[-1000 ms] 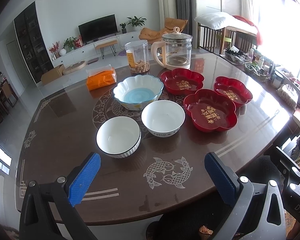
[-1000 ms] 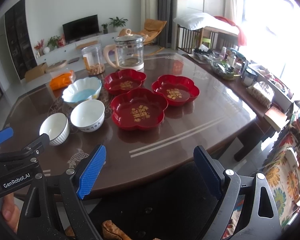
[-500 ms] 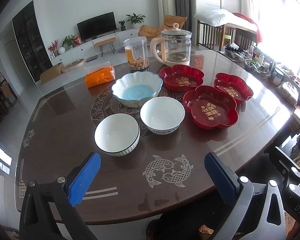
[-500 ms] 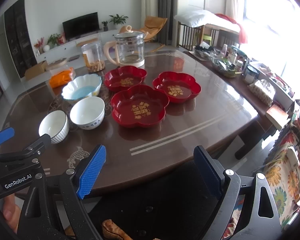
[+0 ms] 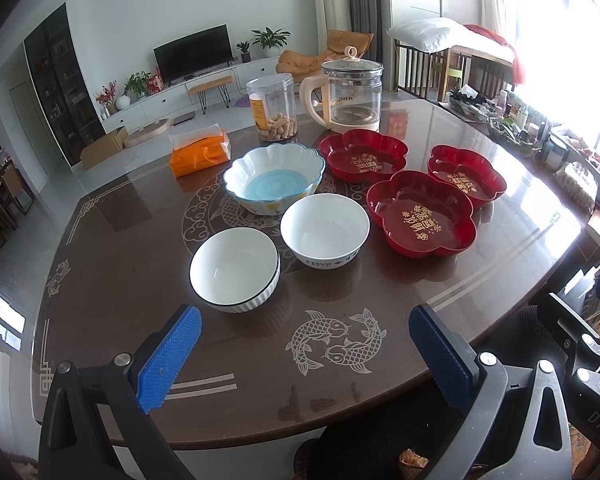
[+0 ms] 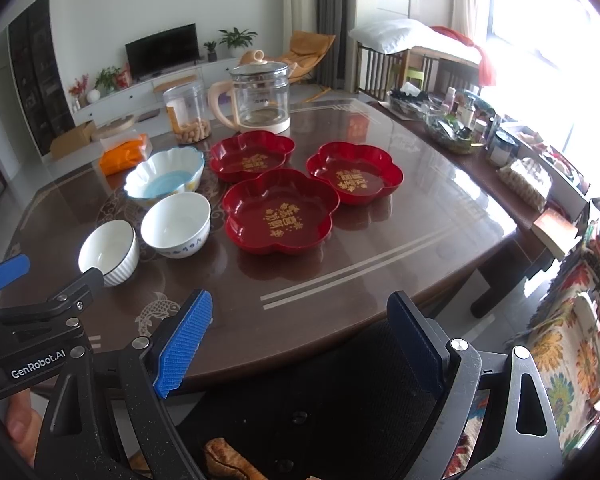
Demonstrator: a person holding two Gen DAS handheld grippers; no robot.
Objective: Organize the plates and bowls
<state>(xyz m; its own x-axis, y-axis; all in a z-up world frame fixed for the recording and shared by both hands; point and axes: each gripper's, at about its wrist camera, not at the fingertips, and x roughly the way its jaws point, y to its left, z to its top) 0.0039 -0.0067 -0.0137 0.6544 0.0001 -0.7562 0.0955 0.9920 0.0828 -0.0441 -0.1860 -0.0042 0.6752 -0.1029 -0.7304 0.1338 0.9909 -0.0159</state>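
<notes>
— So, how do your tongs stand?
— Your left gripper and right gripper both gape wide, holding nothing, at the table's near edge.
— And the dishes?
— Three bowls sit left, three red plates right, all apart from your fingers.

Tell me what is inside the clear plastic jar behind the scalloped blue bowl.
The clear plastic jar holds a low layer of tan peanut-like snacks at its bottom; above them it looks empty. An orange label covers part of the contents.
</notes>
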